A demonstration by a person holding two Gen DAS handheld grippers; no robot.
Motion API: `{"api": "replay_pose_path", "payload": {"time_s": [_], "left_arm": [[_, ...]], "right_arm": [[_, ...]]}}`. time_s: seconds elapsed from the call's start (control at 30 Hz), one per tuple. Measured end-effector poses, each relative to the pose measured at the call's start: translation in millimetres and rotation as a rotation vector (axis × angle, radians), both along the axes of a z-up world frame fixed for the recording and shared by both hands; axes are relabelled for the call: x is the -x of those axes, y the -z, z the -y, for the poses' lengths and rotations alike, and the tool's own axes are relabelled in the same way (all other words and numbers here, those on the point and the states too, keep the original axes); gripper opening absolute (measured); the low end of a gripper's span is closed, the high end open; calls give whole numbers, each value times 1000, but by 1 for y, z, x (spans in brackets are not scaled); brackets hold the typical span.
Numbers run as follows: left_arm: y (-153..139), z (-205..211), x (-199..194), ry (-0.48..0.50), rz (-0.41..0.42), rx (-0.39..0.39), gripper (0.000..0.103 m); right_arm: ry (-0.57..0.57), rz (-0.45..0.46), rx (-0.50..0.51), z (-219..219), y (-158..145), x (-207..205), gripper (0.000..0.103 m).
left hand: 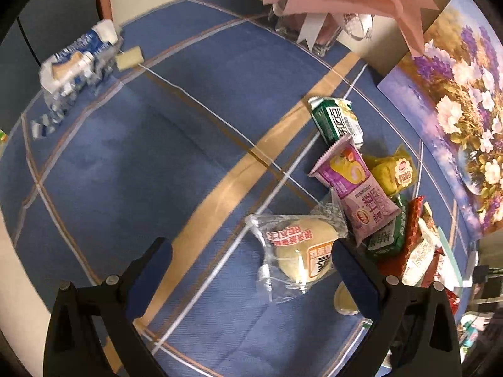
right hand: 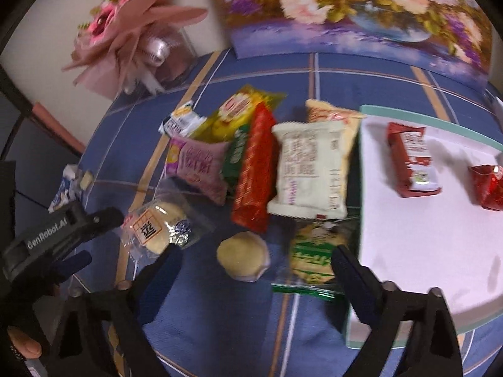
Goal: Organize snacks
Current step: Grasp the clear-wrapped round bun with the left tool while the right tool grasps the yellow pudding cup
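Blue checked tablecloth [left hand: 132,163] lies under both tools. Left gripper [left hand: 251,267] is spread wide, holding nothing; a clear-wrapped bun [left hand: 298,251] sits near its 2 o'clock finger. Right gripper [right hand: 256,270] is spread wide over a round pastry [right hand: 243,259]. Snack pile [right hand: 251,157] at 12 o'clock looks blurry.

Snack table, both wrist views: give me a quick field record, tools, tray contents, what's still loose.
surface: blue plaid tablecloth
left tool: open, empty, over the clear-wrapped bun
right tool: open, empty, above the unwrapped round pastry and the green cracker pack
tray: white, right side; holds a red carton and a red foil pack
loose pile: purple pack, yellow pack, long red pack, white pack
far corner: blue-white wrapper
background: floral painting, pink bouquet
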State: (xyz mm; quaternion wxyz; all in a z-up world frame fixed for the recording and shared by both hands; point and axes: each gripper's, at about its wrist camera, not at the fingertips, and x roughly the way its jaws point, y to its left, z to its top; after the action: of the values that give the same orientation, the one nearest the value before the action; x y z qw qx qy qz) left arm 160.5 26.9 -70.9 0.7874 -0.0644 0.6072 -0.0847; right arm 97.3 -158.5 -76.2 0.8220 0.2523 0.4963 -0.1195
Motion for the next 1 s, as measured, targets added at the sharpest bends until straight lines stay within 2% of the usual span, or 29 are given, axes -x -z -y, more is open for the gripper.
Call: {"api": "replay_pose_path", "payload": {"time_s": [0.17,0.27,0.37,0.43,0.47,0.5,0.6,0.83,1.0], "left_arm": [[13,12,-3,25,-41,59,101],[21,20,-4,39,-60,82,101],[28,25,-8,48,-71,95,101],[32,29,-10,58,-72,95,96],[33,31,-11,59,-72,96,90],[35,32,-12,62,-74,101,89],[40,36,-14,73,-85,118,89],[45,45,-17,93,-77,72,88],[43,54,-13,106,-74,1,72]], "right_arm": [[-28,-38,-8,-7,12,-9,65],[-51,-50,-3,-13,16,-14,57],[-76,-60,-3,-17,21,-20,54],[-88,-69,3,-19,24,-23,50],[-93,-78,6,-21,28,-26,49],[-96,-83,5,-22,30,-28,48],[-100,-99,6,-23,38,-32,47],[-113,-106,51,-27,44,-40,48],[-138,-109,94,-36,45,-42,48]]}}
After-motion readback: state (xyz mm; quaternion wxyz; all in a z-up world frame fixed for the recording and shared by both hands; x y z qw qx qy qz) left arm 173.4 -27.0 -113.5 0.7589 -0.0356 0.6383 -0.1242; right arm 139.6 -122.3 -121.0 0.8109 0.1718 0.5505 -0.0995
